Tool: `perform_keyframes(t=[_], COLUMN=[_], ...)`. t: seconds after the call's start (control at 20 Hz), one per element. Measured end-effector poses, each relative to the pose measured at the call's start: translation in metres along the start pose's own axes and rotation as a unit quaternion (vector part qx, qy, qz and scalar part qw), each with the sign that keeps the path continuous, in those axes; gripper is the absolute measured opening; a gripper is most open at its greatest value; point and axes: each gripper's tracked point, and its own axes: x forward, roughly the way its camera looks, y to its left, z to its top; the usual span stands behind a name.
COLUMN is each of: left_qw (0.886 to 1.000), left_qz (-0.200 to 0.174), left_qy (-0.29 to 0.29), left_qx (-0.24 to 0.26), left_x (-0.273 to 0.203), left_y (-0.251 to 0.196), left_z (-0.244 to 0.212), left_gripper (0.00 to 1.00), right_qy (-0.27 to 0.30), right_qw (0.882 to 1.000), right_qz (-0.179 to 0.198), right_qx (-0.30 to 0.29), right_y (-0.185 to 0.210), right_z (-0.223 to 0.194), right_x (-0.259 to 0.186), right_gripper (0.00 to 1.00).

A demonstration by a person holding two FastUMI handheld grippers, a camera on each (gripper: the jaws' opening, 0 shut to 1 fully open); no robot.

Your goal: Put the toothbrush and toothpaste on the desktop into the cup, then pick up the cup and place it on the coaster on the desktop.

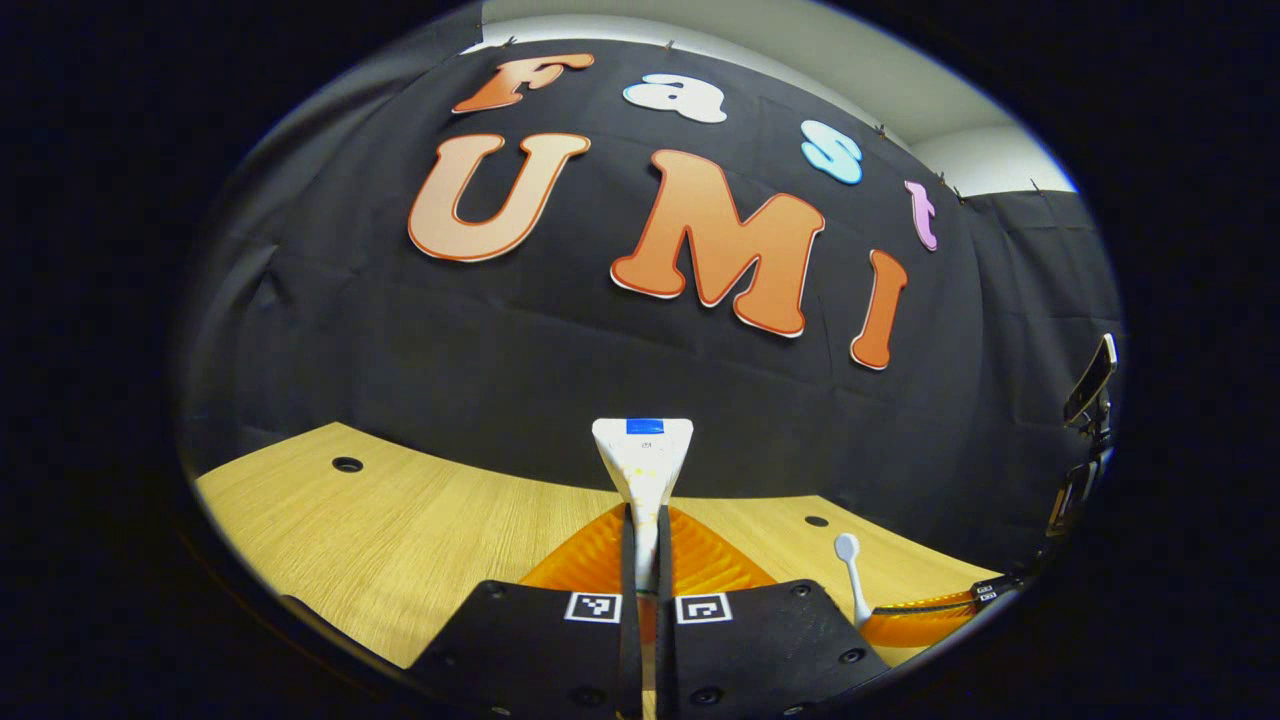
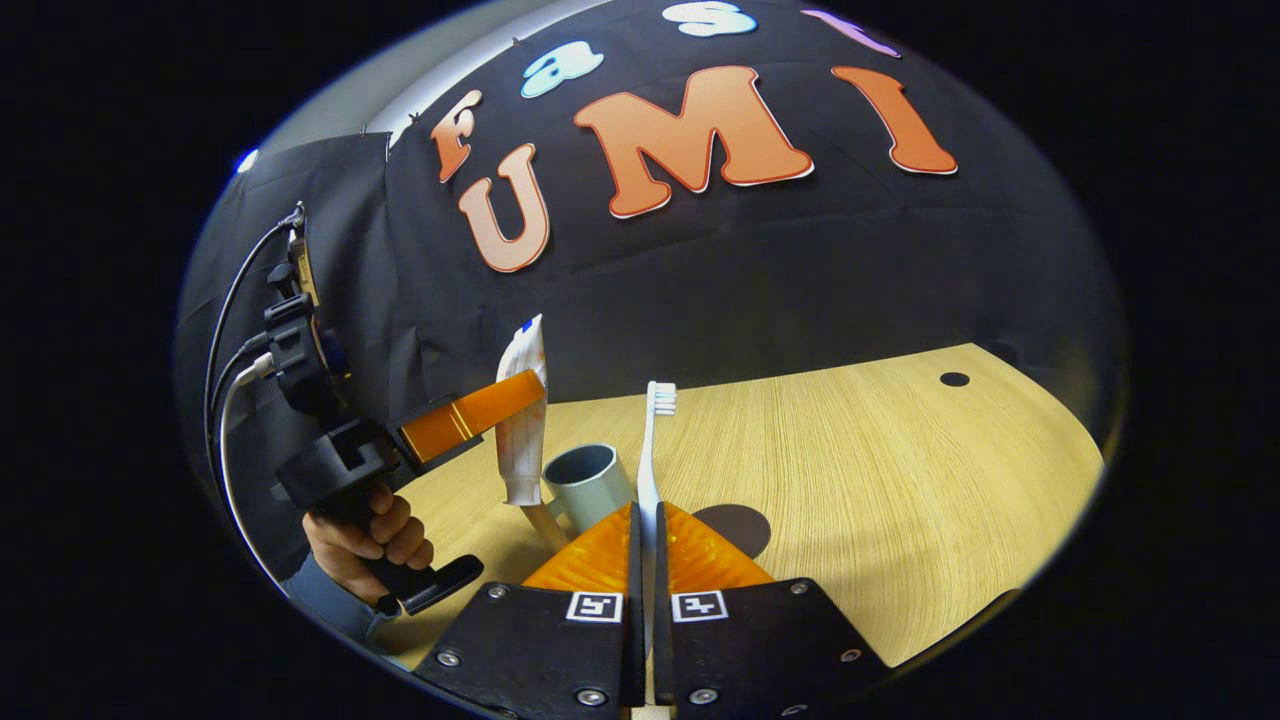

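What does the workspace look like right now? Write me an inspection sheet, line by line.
Surface: wooden desktop with round holes.
Toothpaste: tube pinched upright in the left gripper, above the table beside the cup in the right gripper view.
Toothbrush: toothbrush clamped upright in the right gripper, bristles on top.
Cup: grey cup standing on the desktop, nothing seen inside.
Coaster: dark round coaster lying flat beside the cup, bare.
Clutter: nothing seen.
Grippers: both shut on their loads; a hand holds the left one's handle.
Cables: cables run from the left gripper's rear.
Surroundings: black cloth booth wall.
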Motion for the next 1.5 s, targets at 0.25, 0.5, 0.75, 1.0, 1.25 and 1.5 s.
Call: perform_keyframes(t=[0.25, 0.5, 0.75, 1.0, 1.25, 1.5], left_qw=[1.0, 1.0, 0.999, 0.998, 0.998, 0.996], left_qz=[0.004, 0.024, 0.037, 0.041, 0.013, 0.007], left_qy=[-0.021, -0.003, 0.013, 0.044, 0.057, 0.084], left_qx=[0.003, -0.012, -0.018, -0.02, 0.002, 0.013], left_x=[0.023, 0.043, 0.055, 0.055, 0.04, 0.024], left_y=[0.004, 0.022, 0.033, 0.037, 0.027, 0.024], left_z=[0.007, -0.02, -0.04, -0.061, -0.064, -0.076], left_gripper=[0.06, 0.05, 0.06, 0.07, 0.16, 0.24], right_qy=[-0.016, -0.002, -0.012, -0.019, -0.009, -0.019], right_qw=[1.0, 1.0, 1.0, 1.0, 1.0, 1.0], right_qz=[-0.006, -0.01, -0.004, -0.006, -0.003, 0.002], right_qx=[0.007, 0.003, 0.006, 0.014, 0.015, 0.011], right_y=[-0.01, -0.015, -0.012, -0.013, -0.005, 0.007], right_z=[0.007, -0.004, 0.003, 0.009, 0.001, 0.008], right_x=[0.004, 0.015, 0.025, 0.029, 0.029, 0.028], right_gripper=[0.04, 0.04, 0.04, 0.04, 0.04, 0.04])
